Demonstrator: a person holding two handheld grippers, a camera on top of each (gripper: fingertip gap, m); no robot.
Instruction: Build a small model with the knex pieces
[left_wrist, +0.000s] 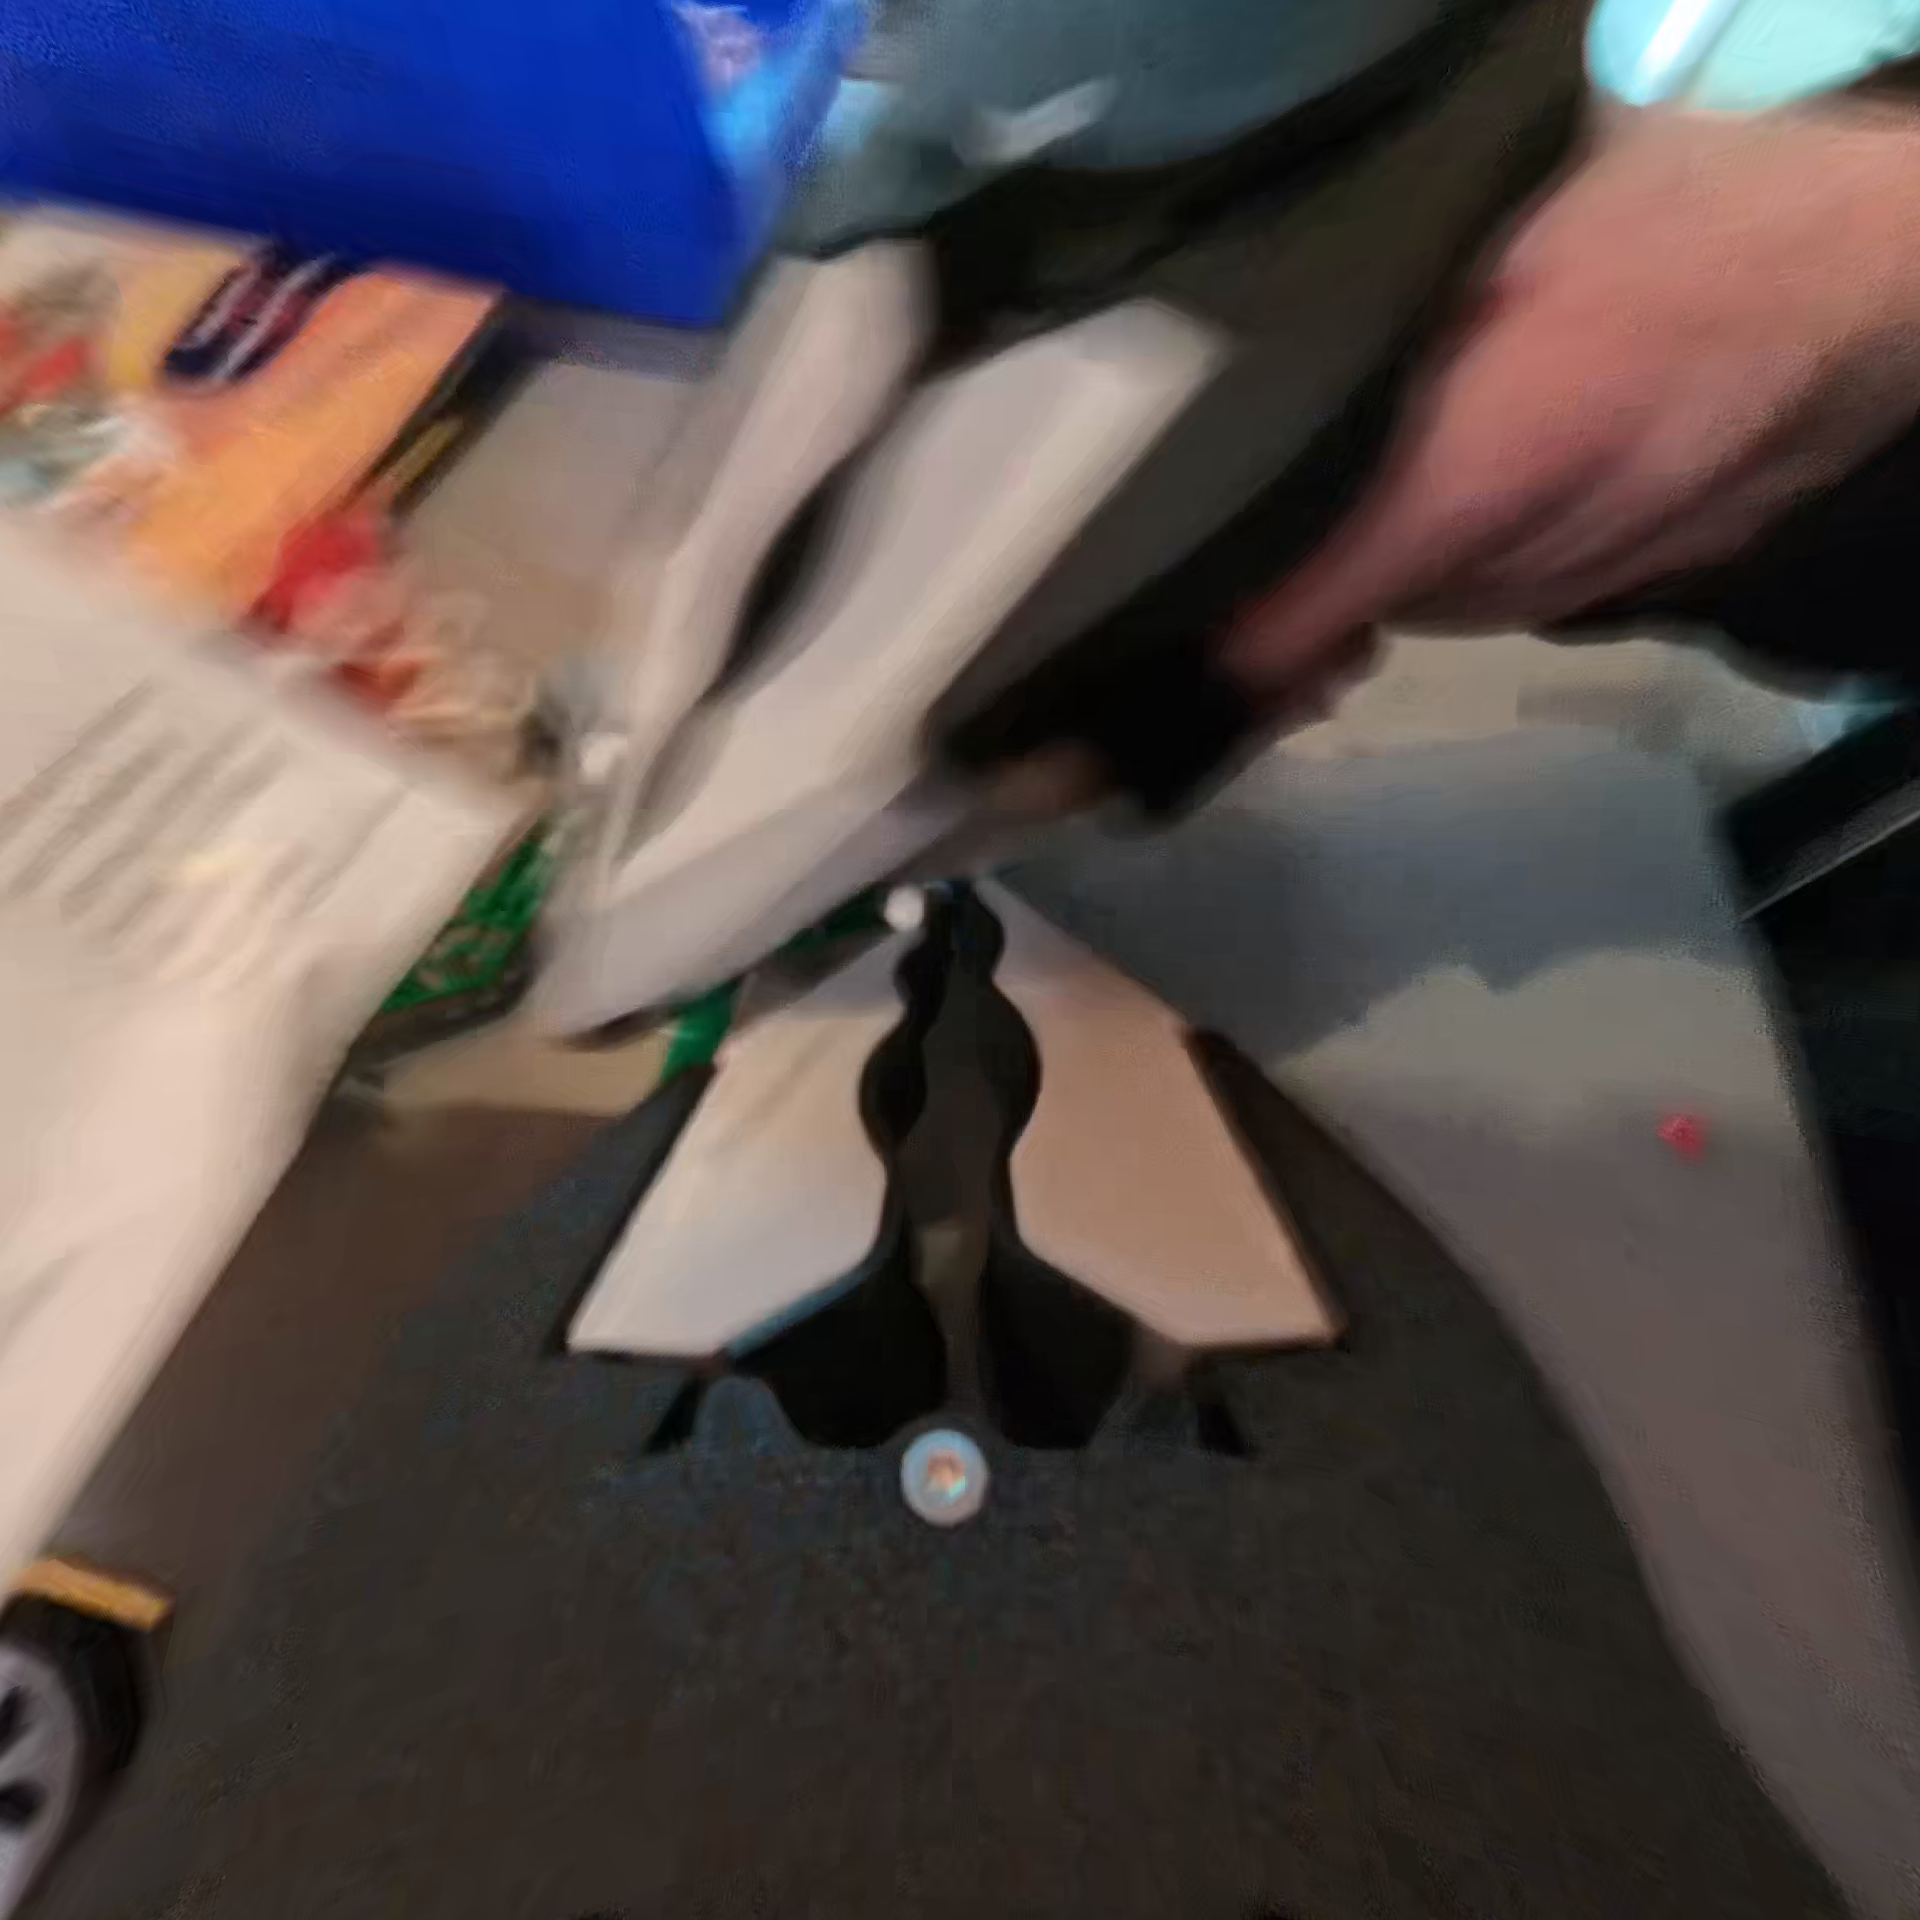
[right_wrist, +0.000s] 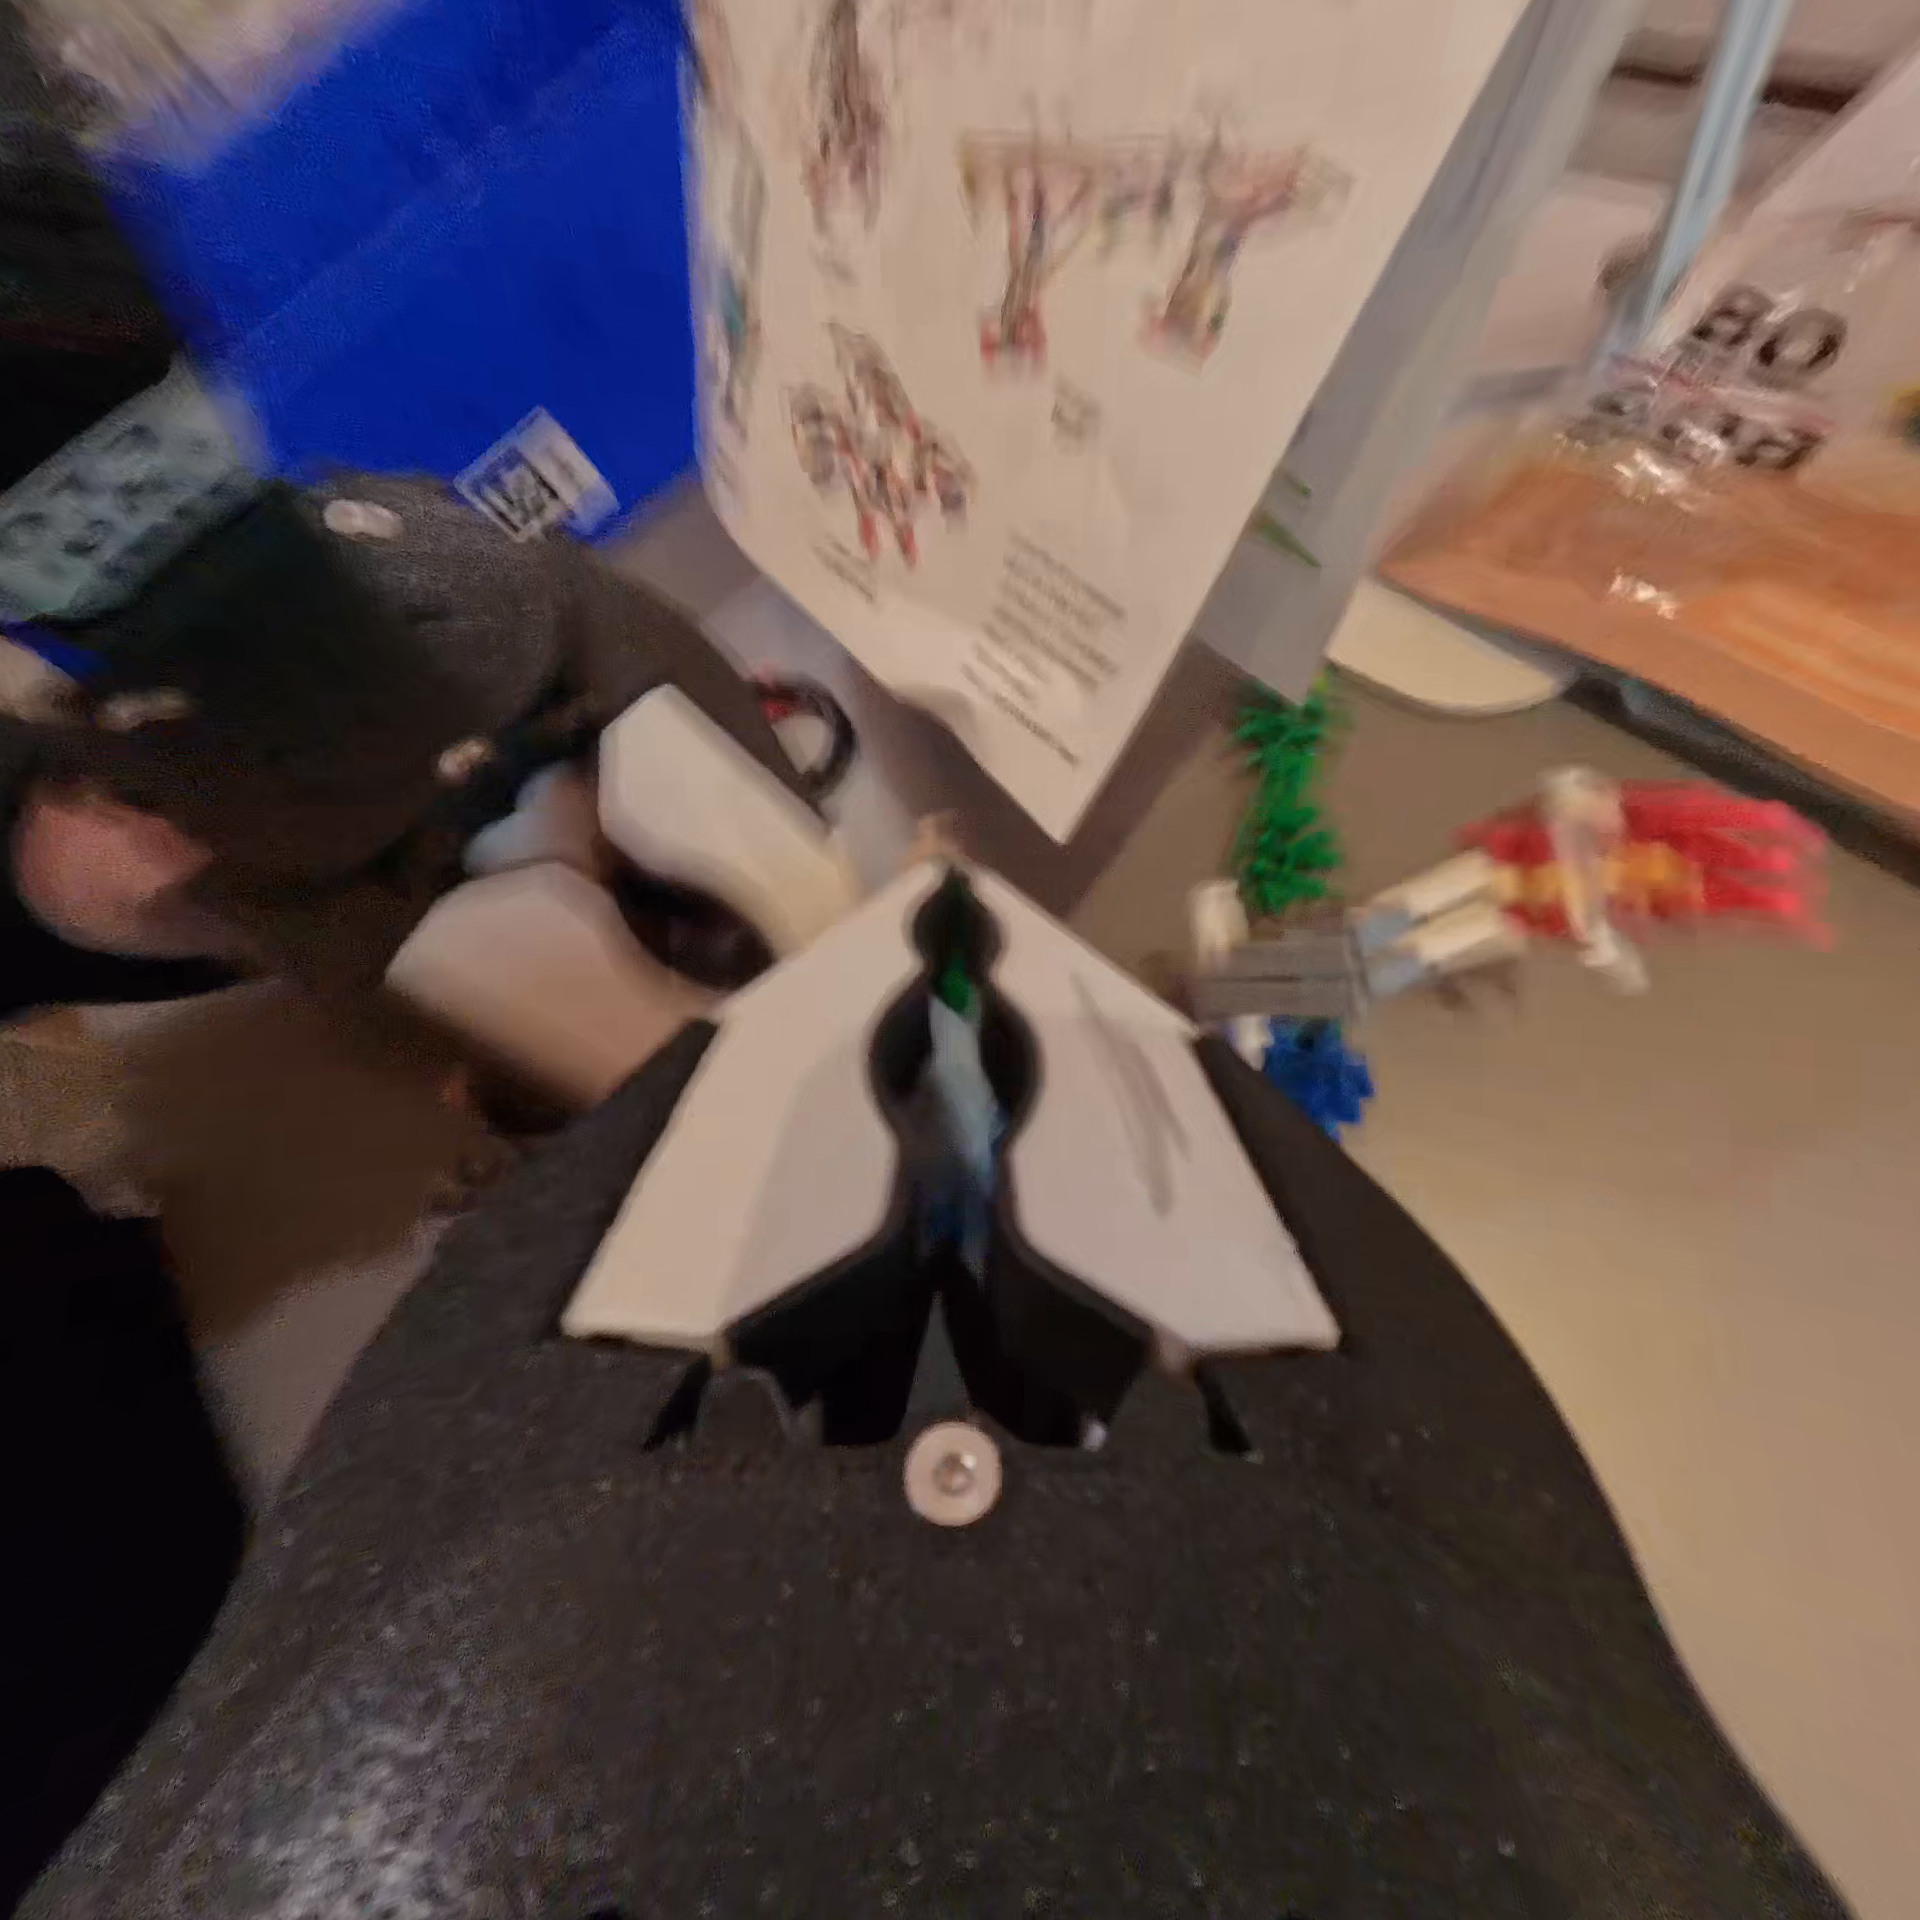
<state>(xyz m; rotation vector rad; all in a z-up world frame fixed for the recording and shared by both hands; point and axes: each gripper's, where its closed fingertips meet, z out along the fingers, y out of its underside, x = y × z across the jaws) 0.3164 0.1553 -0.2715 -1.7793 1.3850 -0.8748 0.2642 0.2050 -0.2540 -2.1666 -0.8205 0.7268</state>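
the right claw (right_wrist: 951, 883), white wedge fingers on a grainy black body, is closed on a thin green-and-blue plastic piece (right_wrist: 956, 1049). ahead to its right lie spiky green (right_wrist: 1283, 800), red (right_wrist: 1704, 862) and blue pieces (right_wrist: 1314, 1075) on the smooth beige surface (right_wrist: 1558, 1299); a printed white sheet (right_wrist: 987, 364) stands just ahead. the left claw (left_wrist: 951, 914) is closed, apparently empty, its tips beside the other claw.

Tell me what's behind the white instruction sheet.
Behind the instruction sheet, a blue box shows at its left edge and a grey panel at its right; whatever lies directly behind is covered.

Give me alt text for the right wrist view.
Blurred view: the right gripper, fingers closed together, points at a white printed sheet propped upright. Green, red and blue toy pieces lie on the table to its right; the left gripper sits left.
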